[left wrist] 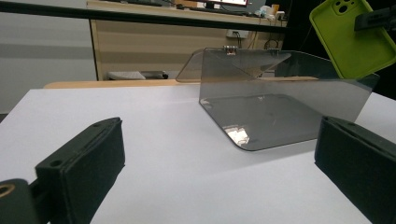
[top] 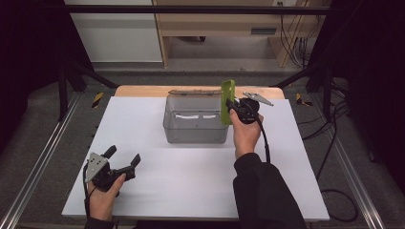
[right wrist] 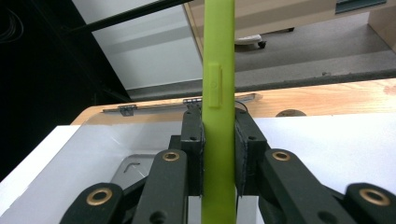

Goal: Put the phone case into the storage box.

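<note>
1. Table: a white sheet is covering the work surface, giving a plain ground on which the box is standing; a wooden strip is showing at the far edge.
2. Box: a clear, smoke-tinted container is sitting at the far middle of the table, its hinged lid lying folded back behind it. The open top is probably leaving the way free for something to be lowered in from above.
3. Case: a lime-green phone case is being held upright, edge-on, above the right wall of the box, not yet inside it. In the left gripper view the case is hanging over the box's far corner, its hollow side showing.
4. Right gripper: its jaws are clamping the case across its thin edges; in the right gripper view the pads are pressing on both sides of the green strip. The upright hold is likely meant to let the case slip down between the walls.
5. Left gripper: it is resting near the table's front left, well apart from the box, jaws spread and gripping nothing, apparently waiting.
</note>
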Motion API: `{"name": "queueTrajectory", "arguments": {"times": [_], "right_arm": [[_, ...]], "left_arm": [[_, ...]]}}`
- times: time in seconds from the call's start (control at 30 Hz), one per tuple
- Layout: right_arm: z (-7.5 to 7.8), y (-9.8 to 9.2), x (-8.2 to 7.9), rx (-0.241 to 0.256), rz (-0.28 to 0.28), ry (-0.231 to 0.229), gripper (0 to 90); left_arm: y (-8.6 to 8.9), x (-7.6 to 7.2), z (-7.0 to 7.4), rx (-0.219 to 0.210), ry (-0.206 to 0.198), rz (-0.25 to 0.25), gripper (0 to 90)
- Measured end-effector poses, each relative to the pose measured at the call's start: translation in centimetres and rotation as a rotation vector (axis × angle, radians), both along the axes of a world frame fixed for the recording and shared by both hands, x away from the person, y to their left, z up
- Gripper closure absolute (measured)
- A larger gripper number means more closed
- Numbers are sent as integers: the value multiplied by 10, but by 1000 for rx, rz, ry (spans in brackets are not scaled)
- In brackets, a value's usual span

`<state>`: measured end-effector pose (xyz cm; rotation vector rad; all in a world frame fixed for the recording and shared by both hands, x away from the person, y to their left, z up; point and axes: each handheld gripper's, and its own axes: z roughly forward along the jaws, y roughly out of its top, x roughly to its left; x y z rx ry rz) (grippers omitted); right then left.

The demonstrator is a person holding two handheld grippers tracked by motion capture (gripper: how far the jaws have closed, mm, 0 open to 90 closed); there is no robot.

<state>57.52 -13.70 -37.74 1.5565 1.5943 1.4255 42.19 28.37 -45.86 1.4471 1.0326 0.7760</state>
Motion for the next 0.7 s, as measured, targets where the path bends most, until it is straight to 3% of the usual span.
{"name": "queueTrajectory", "arguments": {"times": [0.7], "right_arm": [[-3, 6, 0, -61, -15, -2, 770]], "left_arm": [[-3, 0, 0, 11, 0, -21, 17]]}}
